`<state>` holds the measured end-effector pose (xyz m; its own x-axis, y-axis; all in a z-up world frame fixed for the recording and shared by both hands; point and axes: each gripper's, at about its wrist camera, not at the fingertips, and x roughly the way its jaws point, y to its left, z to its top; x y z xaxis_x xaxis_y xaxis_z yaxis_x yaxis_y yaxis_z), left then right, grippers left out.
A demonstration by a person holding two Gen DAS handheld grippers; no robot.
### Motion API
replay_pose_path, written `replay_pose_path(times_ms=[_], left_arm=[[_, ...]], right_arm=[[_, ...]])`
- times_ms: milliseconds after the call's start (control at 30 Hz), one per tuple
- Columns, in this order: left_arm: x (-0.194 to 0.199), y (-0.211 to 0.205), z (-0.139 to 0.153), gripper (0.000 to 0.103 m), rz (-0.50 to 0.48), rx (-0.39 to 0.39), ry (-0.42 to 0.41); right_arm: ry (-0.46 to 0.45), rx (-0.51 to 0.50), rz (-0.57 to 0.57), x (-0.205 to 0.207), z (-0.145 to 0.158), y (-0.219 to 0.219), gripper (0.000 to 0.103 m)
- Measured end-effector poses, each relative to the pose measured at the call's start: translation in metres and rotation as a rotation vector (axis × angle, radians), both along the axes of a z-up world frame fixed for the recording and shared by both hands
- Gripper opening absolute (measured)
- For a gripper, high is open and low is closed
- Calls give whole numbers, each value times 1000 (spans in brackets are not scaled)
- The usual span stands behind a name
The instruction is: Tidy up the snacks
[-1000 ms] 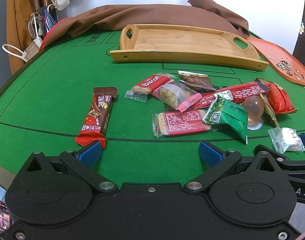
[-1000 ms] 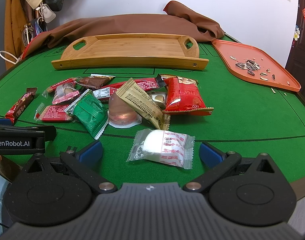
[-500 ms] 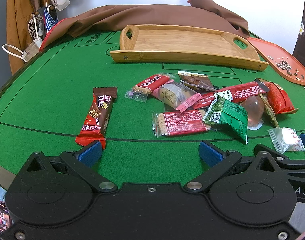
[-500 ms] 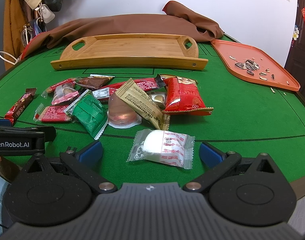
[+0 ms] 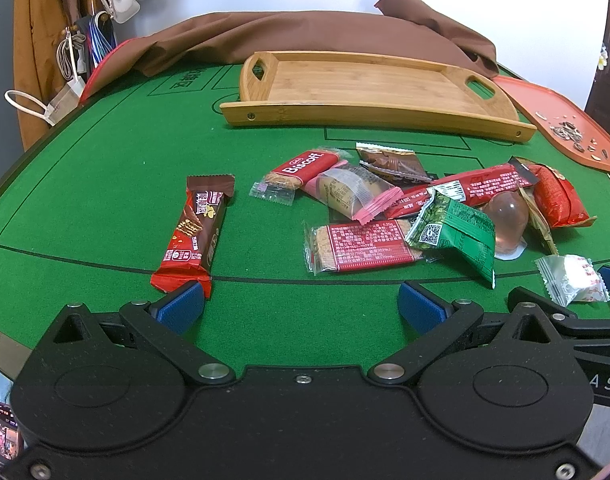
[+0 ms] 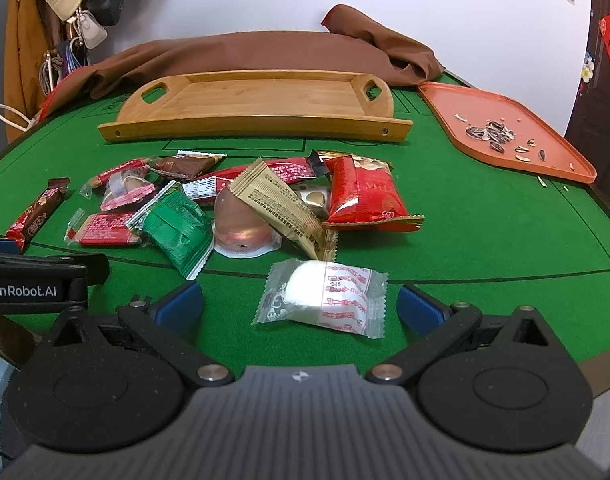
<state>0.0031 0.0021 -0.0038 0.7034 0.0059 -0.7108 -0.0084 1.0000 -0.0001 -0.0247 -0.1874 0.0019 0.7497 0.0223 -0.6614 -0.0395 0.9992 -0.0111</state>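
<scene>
Nothing has shifted over the last second, so sorting hasn't begun. My left gripper [image 5: 301,306] and right gripper [image 6: 301,304] both hang spread apart at the table's near edge, the white wrapped candy [image 6: 323,298] between the right fingers. The snack pile [image 6: 233,204] lies mid-table; the bamboo tray [image 6: 265,98] holds nothing, while the orange tray [image 6: 545,156] holds sunflower-seed shells.
</scene>
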Motion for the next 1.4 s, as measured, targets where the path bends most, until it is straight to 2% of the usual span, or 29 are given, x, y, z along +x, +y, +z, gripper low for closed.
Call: replay_pose_path(times_ms=[400,867,933,1033,1200,1367,1400], left_arm=[[-2,3,6,103,-10,2,-22],[-6,9,0,103,30,2,-68],[-7,10,1,101,30,-1,-61],[-10,15,6,94,29,-6,-76],[-13,32,15,91,57,-33,-105],[-7,45,18,91,86,13,-128],[-5,47,18,87,88,17,-130]], right_arm=[[-33,-1,2,-5,-3,-1,103],[-89,-5,-14,-15,-7,1,103],[-84,-4,-13,-14,-6,1,103],[-75,-6,-9,-13,-5,0,103],[-32,-9,-11,-11,0,-1,103],[12,-7,0,-6,3,-7,103],[22,-8,5,-4,4,-8,103]])
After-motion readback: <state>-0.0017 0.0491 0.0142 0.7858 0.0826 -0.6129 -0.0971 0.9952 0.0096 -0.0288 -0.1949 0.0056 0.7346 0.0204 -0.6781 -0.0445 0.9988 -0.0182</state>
